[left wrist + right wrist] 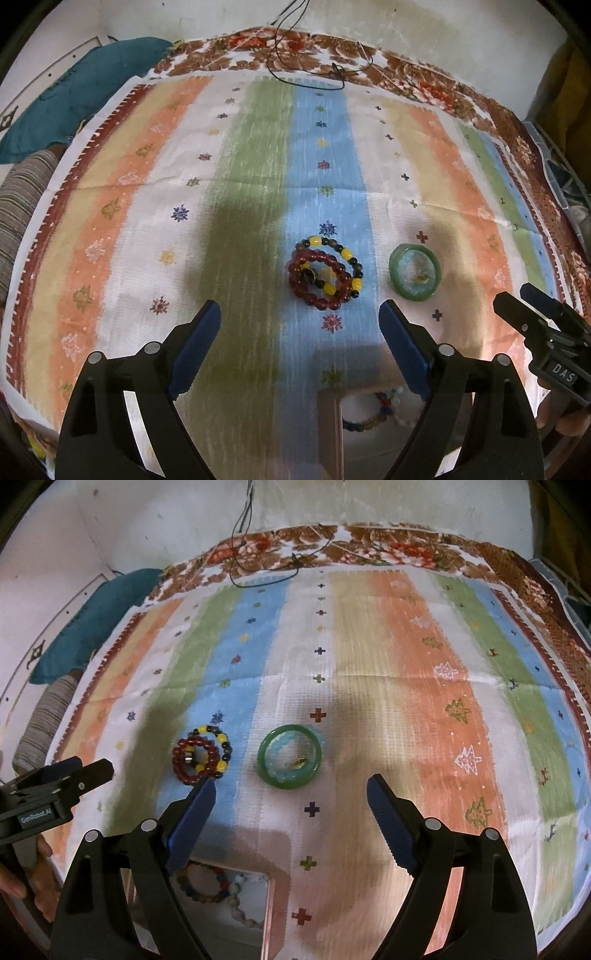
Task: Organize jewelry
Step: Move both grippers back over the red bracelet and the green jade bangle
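We are holding the left gripper (299, 317) over the striped cloth (258, 155) with its 2 blue fingers (199, 343) spread wide and nothing between them. Just ahead of the fingertips, nearer the right finger, the red bead bracelet (317, 280) is lying on the cloth, overlapping a yellow-and-dark bead bracelet (343, 258). Beyond the right finger and further to its right, the green bangle (415, 275) is resting flat, with a pale blue bracelet and a small gold piece inside its ring.

We are keeping the right gripper (286, 797) released too, fingers (388, 823) wide apart and grasping nothing. The green bangle (290, 756) is sitting just ahead of the gap between them. The red bead bracelet (194, 758) is lying right at the tip of the left finger; we cannot tell whether they touch. Below the fingers, close to us, an open box (267, 915) is holding more bead bracelets (207, 886).
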{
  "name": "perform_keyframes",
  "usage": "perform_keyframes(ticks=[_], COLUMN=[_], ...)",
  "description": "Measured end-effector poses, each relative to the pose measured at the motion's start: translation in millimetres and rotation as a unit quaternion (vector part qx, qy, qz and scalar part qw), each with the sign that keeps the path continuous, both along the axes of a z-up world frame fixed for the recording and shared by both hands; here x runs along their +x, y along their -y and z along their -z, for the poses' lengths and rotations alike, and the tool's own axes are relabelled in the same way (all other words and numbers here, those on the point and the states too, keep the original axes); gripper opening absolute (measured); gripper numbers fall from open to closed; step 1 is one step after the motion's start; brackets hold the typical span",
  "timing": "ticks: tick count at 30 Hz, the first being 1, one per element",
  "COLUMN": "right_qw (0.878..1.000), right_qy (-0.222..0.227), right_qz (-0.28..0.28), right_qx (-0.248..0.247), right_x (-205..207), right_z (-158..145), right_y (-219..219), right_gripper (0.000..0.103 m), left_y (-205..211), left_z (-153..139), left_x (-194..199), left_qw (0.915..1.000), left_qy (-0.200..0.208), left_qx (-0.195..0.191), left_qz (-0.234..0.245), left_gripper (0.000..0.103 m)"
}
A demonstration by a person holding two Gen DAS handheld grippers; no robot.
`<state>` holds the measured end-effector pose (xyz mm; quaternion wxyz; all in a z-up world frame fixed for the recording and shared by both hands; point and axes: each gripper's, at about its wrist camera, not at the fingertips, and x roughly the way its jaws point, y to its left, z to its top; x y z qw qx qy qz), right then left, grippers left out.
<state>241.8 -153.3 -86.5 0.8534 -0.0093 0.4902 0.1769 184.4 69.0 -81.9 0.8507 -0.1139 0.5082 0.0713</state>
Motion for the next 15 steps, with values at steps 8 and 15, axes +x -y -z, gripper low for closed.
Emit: perform_keyframes(ticks=[8,15], right_qw=[1.0,1.0], right_qy=[-0.013,-0.018], right_qz=[0.002,-0.004], right_qx=[-0.009,-0.021], right_x=[13,22], right_z=[10,18], right_y=[-1,-6], right_gripper=[0.084,0.084], left_y=[-10,-14], left_z=[21,41], left_x=[22,37], left_qw=[0.9998,0.9992], left_qy=[-0.012,-0.032], left_qx=[0.013,0.022], left_qz=[-0.01,-0.009], left_gripper=[0.086,0.086])
